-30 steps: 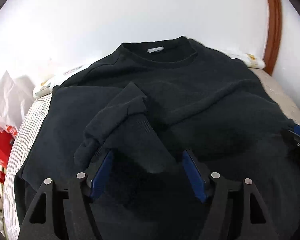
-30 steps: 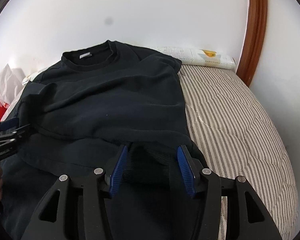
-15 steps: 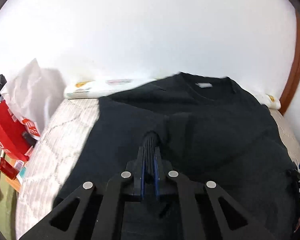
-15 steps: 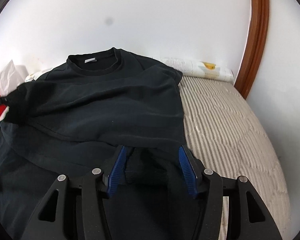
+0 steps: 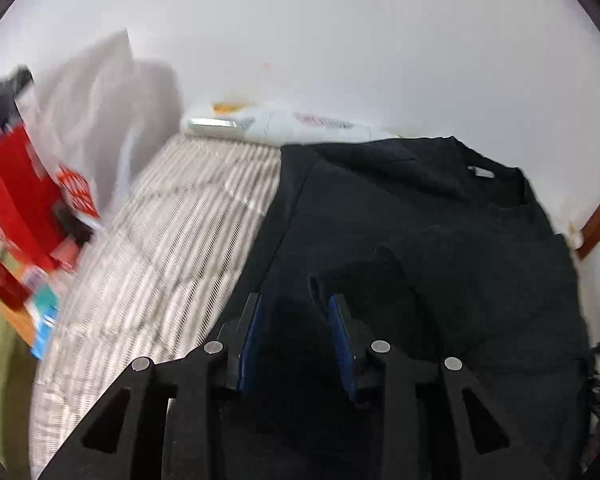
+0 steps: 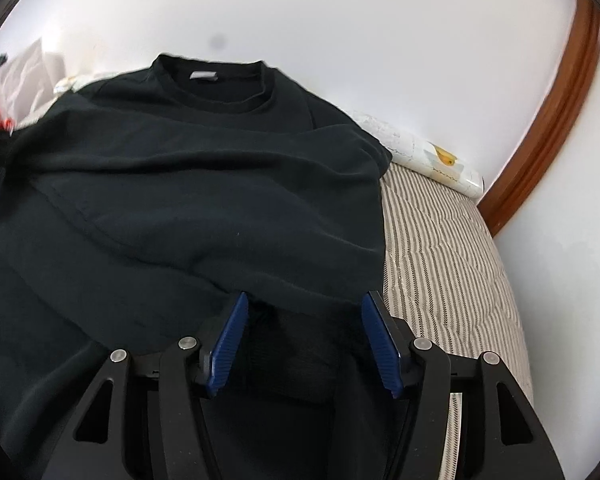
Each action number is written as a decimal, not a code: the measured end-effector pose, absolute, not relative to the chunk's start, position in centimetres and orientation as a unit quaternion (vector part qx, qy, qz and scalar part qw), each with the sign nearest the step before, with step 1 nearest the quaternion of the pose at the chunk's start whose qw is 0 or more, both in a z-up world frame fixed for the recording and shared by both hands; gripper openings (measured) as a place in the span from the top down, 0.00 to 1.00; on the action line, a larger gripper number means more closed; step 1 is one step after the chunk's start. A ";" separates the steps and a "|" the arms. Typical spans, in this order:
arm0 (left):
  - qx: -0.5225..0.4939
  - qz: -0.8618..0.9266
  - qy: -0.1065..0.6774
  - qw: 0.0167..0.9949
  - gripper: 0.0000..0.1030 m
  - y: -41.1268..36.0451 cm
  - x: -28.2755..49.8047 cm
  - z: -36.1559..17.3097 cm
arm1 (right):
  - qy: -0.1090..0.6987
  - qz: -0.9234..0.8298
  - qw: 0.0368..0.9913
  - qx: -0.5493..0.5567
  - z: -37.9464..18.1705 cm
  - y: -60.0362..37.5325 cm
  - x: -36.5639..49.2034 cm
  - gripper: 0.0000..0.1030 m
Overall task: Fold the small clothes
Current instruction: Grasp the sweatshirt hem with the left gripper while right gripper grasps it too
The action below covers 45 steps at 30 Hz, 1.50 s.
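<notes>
Though unseen rightward, red box point(image 5: 16, 196) beside sweater point(image 5: 440, 248).

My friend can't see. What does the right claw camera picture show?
A black sweatshirt lies spread on a striped bed, collar toward the white wall. The right claw is open just above its near edge.

The left gripper point(image 5: 294, 300) sits at six o'clock in its own view, blue-padded fingers point(image 5: 249, 344) parted, tips aimed toward twelve and leaning slightly to eleven. The right gripper point(image 6: 303, 300) also sits at six o'clock in its view, its jaws spread wider, the two blue pads point(image 6: 226, 350) splayed toward eleven and one o'clock.
</notes>
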<state>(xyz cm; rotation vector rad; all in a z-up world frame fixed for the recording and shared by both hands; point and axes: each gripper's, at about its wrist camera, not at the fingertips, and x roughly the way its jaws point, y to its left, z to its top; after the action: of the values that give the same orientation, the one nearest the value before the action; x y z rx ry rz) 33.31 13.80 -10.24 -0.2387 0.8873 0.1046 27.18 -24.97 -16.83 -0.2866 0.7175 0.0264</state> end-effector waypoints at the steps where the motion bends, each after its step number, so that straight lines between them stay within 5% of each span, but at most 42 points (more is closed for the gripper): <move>1: -0.124 0.038 0.429 0.894 0.70 14.0 33.1 -10.4 | 0.354 0.018 0.925 -0.138 -16.8 -25.1 27.3 0.44; 5: -0.149 -0.010 0.430 0.890 0.69 14.1 32.3 -10.8 | 0.349 0.020 0.928 -0.127 -16.7 -25.1 27.4 0.48; 10: -0.171 -0.048 0.419 0.891 0.47 13.9 30.8 -10.5 | 0.345 0.015 0.928 -0.139 -17.0 -24.5 27.4 0.57; 28: -0.155 -0.040 0.431 0.888 0.41 13.0 31.9 -11.6 | 0.339 0.012 0.929 -0.151 -17.0 -24.5 26.6 0.60; 31: -0.162 -0.043 0.428 0.888 0.64 12.8 32.5 -12.0 | 0.336 0.011 0.928 -0.160 -17.1 -24.5 26.7 0.67; 33: -0.159 -0.050 0.419 0.892 0.91 12.4 32.5 -11.4 | 0.330 0.016 0.929 -0.166 -17.0 -24.3 26.9 0.81; 34: -0.151 -0.046 0.409 0.899 0.96 12.3 32.3 -10.9 | 0.328 0.021 0.929 -0.169 -17.0 -24.2 26.9 0.87; 36: -0.140 -0.037 0.383 0.912 0.96 12.2 31.8 -9.5 | 0.323 0.035 0.928 -0.182 -17.1 -23.8 27.0 0.97; 45: -0.127 0.000 0.339 0.932 0.96 13.8 29.9 -5.3 | 0.302 0.071 0.939 -0.147 -14.3 -26.7 24.3 0.98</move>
<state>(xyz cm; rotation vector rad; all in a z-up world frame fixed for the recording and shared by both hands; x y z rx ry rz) 29.89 13.75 -5.28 -0.2603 0.6930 -0.0005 24.31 -26.67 -14.33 -0.2996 0.6172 0.1440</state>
